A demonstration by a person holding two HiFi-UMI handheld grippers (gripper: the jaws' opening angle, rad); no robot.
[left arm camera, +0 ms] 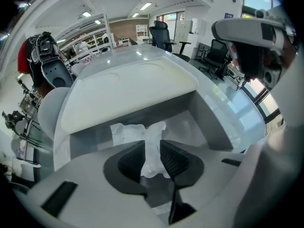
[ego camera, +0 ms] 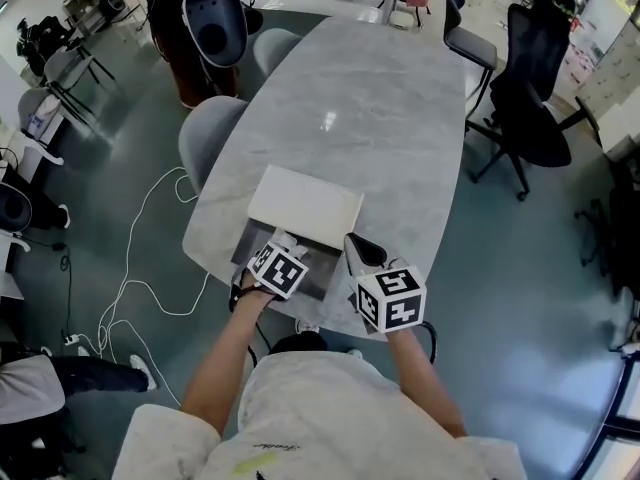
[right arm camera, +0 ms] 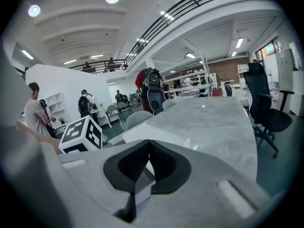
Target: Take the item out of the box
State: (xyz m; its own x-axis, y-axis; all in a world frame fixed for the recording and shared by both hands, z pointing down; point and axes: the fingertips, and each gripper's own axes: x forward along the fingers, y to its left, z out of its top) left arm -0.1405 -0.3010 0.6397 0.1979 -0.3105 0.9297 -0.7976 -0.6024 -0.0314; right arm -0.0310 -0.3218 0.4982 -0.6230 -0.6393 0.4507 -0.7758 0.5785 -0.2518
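A grey marble table stands between black office chairs (white cable loops across the floor).

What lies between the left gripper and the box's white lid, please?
The grey inside of the box, with the white bag that the left gripper pinches; the left gripper view shows it.

The person wears an off-white, short-sleeved T-shirt with a small yellow mark and a line of dark script low on its front. Ahead of the T-shirt's left sleeve, the left gripper has a pale grey shell and a white cube printed with black square markers. Ahead of the right sleeve, the right gripper carries a similar cube. Each gripper's jaws have black ribbed pads, set in a dark hollow of the grey shell.
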